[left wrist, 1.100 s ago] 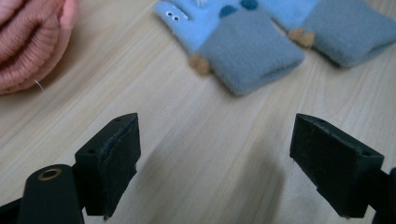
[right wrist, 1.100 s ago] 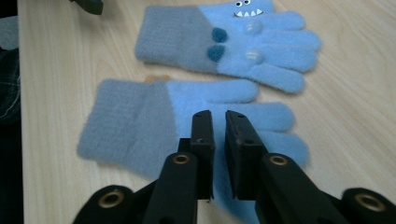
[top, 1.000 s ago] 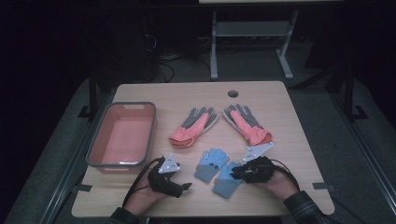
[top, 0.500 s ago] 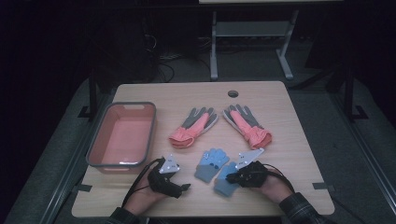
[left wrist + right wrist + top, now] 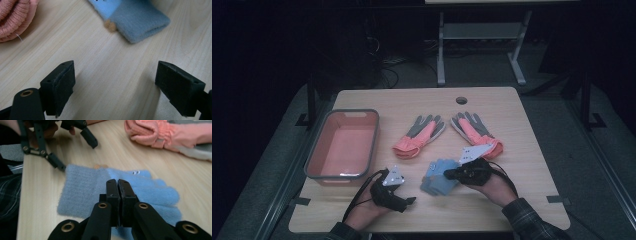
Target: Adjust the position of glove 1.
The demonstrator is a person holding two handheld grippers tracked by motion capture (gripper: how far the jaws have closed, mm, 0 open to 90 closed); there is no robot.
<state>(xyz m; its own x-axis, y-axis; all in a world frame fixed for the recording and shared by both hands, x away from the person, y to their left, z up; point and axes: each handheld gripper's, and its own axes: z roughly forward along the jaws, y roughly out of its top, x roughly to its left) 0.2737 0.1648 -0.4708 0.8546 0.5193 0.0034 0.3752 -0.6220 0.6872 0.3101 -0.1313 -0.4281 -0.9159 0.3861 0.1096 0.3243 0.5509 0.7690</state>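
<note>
Two light blue gloves (image 5: 438,183) lie overlapped near the table's front edge. My right gripper (image 5: 448,174) is over them; its jaws have just been closing and now stand shut (image 5: 117,181), with the edge of one blue glove (image 5: 160,195) pinched between them. The other blue glove (image 5: 80,188) lies flat beneath. My left gripper (image 5: 411,201) rests open on the bare wood to the left, its jaws wide apart (image 5: 115,77) with nothing between them and a blue glove cuff (image 5: 142,20) just ahead. In the right gripper view the left gripper (image 5: 75,155) reaches to the glove's far edge.
Two pink-and-grey gloves (image 5: 419,134) (image 5: 476,131) lie mid-table behind the blue ones. A pink bin with a grey rim (image 5: 341,176) stands at the left. A cable hole (image 5: 461,100) sits near the table's (image 5: 512,200) far edge.
My right gripper has moved left and a little up, taking the right blue glove with it onto the other one. The left gripper has stayed still.
</note>
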